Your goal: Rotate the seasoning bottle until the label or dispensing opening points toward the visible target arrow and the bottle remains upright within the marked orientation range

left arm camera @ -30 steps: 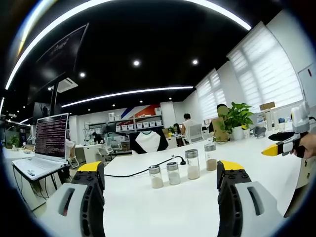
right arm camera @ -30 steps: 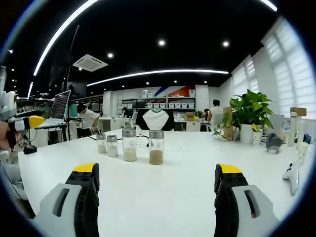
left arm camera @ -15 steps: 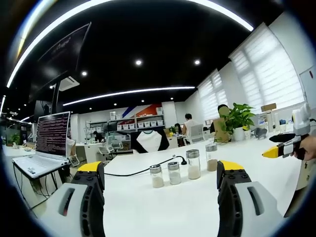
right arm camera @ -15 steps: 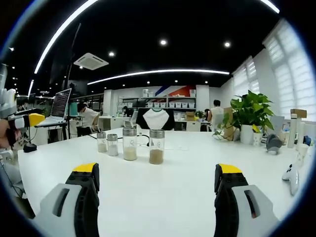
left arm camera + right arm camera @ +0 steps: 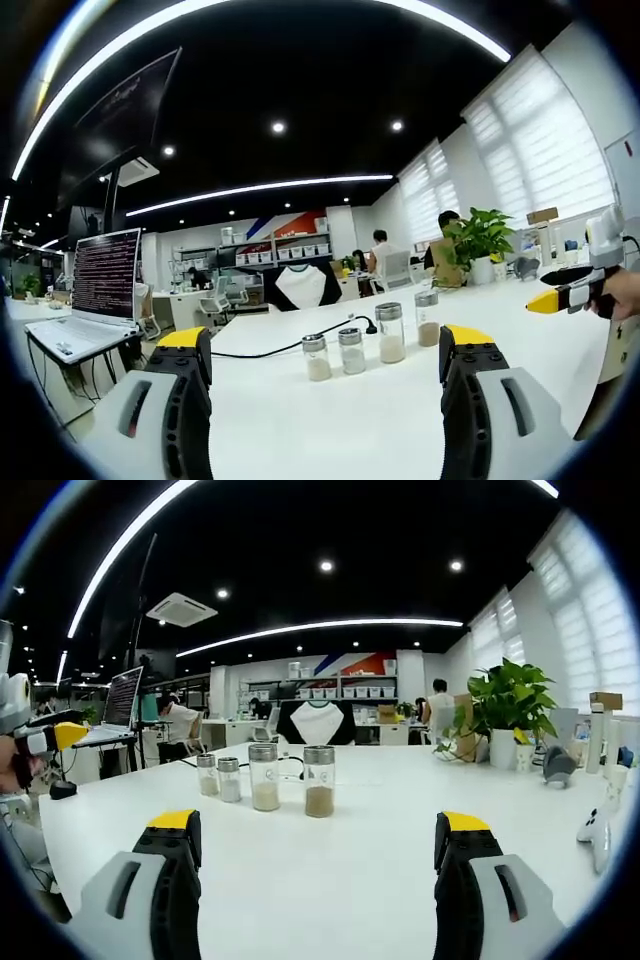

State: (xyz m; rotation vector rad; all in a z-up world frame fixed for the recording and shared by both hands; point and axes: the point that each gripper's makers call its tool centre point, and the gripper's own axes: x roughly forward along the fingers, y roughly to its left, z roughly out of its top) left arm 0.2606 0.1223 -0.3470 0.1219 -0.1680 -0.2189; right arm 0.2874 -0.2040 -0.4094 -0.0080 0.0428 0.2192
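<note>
Left gripper [image 5: 323, 375] and right gripper [image 5: 315, 855]: jaws spread wide, holding nothing, both hovering over the white table [image 5: 330, 880] well short of the bottles, apparently lining up an approach. Four seasoning bottles [image 5: 262, 777] stand upright in a row mid-table, the brown-filled bottle [image 5: 319, 781] at its end, a black cable [image 5: 270, 350] trailing behind the row; no target arrow is discernible.

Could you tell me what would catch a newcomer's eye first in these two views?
Four glass seasoning bottles stand upright in a row on the white table, ahead of the open right gripper. An open laptop with a lit screen sits at the table's left end, and a leafy potted plant stands to the right.
</note>
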